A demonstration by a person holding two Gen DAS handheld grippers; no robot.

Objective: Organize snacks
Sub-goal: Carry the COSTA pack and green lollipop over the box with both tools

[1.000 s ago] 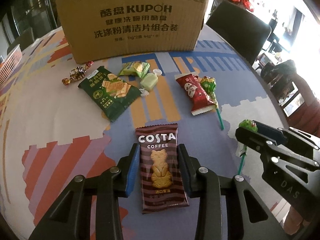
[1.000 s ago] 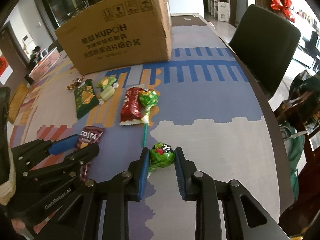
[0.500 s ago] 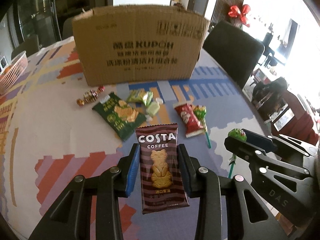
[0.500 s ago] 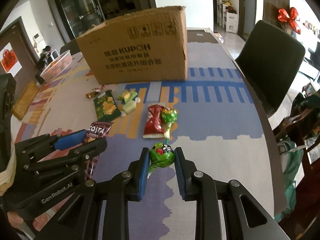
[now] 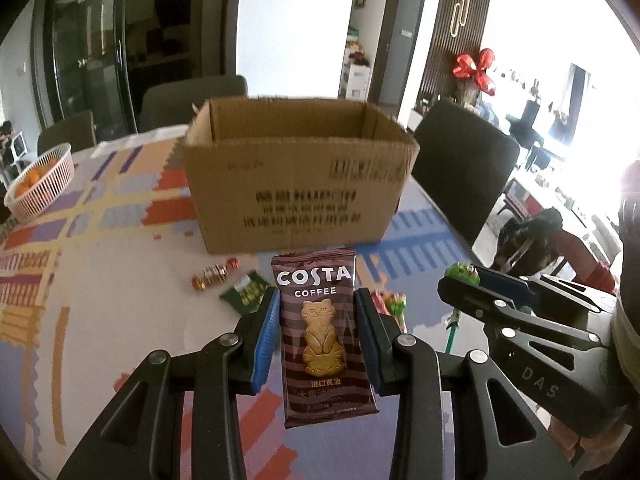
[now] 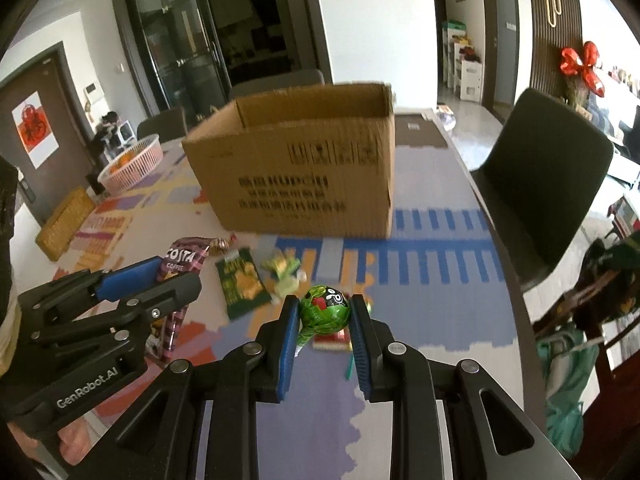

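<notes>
Patterned in blocks of orange, purple, blue and cream, the tablecloth [image 5: 100,280] covers a long dining table that runs away from the cameras; nearest of all, the left gripper [image 5: 316,336] pinches a brown striped Costa Coffee biscuit packet [image 5: 324,340] by its long edges, clear of the table at 6 o'clock in the left wrist view; that packet is judged light and crinkly, its biscuit brittle, so a gentle hold on the sides suits it better than a squeeze across the middle; the right gripper [image 6: 324,320] is pressed onto the round head of a green foil-wrapped lollipop [image 6: 325,312], whose thin green stick [image 5: 451,334] hangs below; the head is hard and slick, so it could twist in the pads; farther out, a dark green cracker packet [image 6: 242,286], small pale green sweets [image 6: 284,270] and a gold-and-red wrapped candy [image 5: 214,274] lie on the cloth just before the box; at 12 o'clock stands an open brown cardboard box [image 5: 296,188], the likely destination; at 9 o'clock a pink plastic basket of oranges [image 5: 38,188]; beyond, dark chairs [image 6: 548,184], glass doors and a red bow [image 6: 580,64] on a slatted wall.
</notes>
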